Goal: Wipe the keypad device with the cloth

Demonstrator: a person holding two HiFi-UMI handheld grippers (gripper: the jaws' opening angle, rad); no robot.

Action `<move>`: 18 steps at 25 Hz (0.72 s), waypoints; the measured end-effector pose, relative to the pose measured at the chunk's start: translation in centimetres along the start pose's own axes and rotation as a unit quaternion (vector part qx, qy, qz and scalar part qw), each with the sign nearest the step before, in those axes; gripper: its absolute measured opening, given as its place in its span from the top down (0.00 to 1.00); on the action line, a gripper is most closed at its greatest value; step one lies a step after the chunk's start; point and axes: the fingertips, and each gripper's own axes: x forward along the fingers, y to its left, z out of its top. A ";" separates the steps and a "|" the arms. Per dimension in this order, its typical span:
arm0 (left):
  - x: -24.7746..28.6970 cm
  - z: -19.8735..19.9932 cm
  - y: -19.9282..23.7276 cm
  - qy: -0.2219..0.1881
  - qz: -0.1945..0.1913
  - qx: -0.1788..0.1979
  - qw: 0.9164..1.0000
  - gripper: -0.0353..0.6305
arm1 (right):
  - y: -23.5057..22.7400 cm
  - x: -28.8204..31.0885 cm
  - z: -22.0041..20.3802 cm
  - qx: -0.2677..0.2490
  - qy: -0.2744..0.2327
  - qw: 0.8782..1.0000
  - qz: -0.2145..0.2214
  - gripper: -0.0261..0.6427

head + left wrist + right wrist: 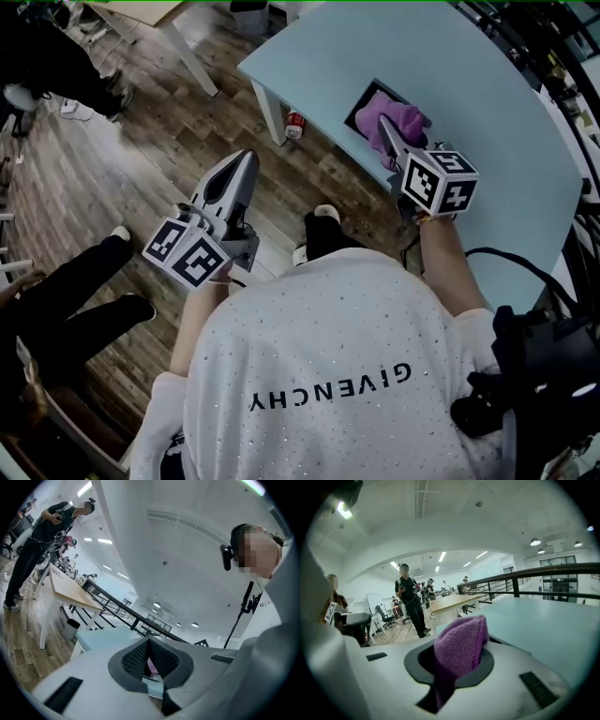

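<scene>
Head view, right tool clamps cloth, forearm outstretched

Legible text, one item: "GIVENCHY" in dark capitals across the back of the person's white shirt, reading upside down in head view.

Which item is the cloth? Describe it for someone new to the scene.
Find the pale blue table at the head view's upper right. Near its edge lies a dark keypad device; bunched on it is the cloth, pinched by the right gripper. It is the only purple, fuzzy thing there.
</scene>
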 end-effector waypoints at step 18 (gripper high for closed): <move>8.4 -0.2 4.7 0.066 -0.037 -0.024 0.997 0.94 | -3.7 6.5 0.1 -0.056 0.054 0.996 -0.032 0.91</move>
